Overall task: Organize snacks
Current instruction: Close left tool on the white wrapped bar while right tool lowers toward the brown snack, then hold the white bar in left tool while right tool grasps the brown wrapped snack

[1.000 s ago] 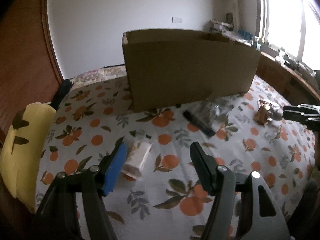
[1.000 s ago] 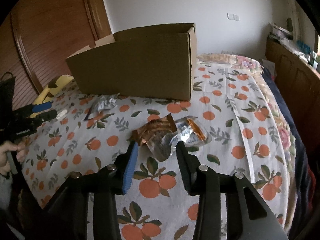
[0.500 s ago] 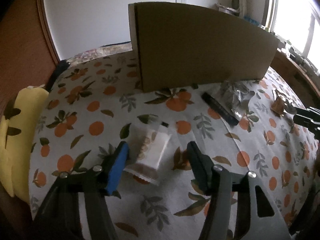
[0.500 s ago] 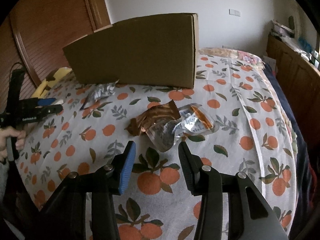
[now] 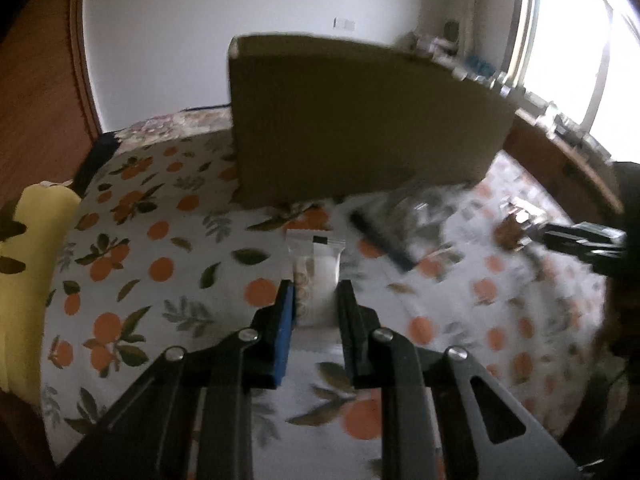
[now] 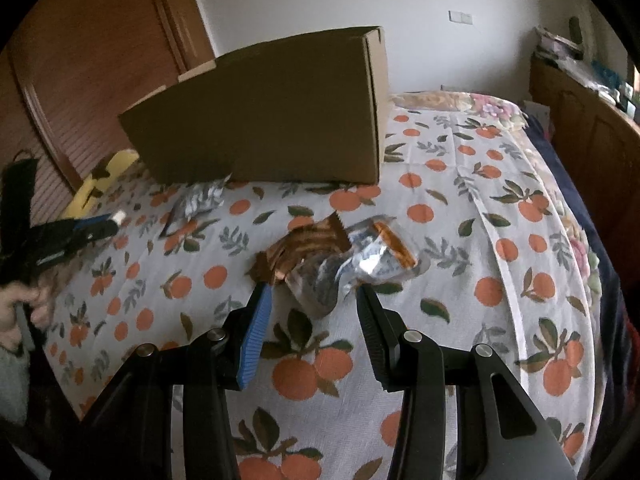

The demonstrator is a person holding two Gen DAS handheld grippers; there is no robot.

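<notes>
A bed spread with an orange-and-leaf print sheet [image 6: 460,184] fills a bedroom with a white wall [image 5: 240,20], reddish wood panelling [image 6: 100,60] at nine o'clock and a bright window [image 5: 568,40] at two o'clock in the left wrist view. A brown cardboard box [image 6: 272,120] stands on the sheet at twelve o'clock, a yellow cushion [image 5: 24,264] lies at the bed's edge at nine o'clock, and cluttered wooden furniture [image 6: 580,120] runs along the far side.

The left gripper [image 5: 316,300], angled downward, has just been closing its jaws and now pinches a white snack packet [image 5: 318,276], which sticks out beyond the fingertips toward twelve o'clock. A crinkled silver wrapper [image 6: 200,200] lies near the box's foot.

The right gripper [image 6: 314,300], also tilted down, hangs with its jaws spread, its tips just short of a striped brown wrapper [image 6: 304,244] and a clear-and-orange wrapper [image 6: 376,256] lying together on the sheet. A person's hand [image 6: 24,304] grips a handle at nine o'clock.
</notes>
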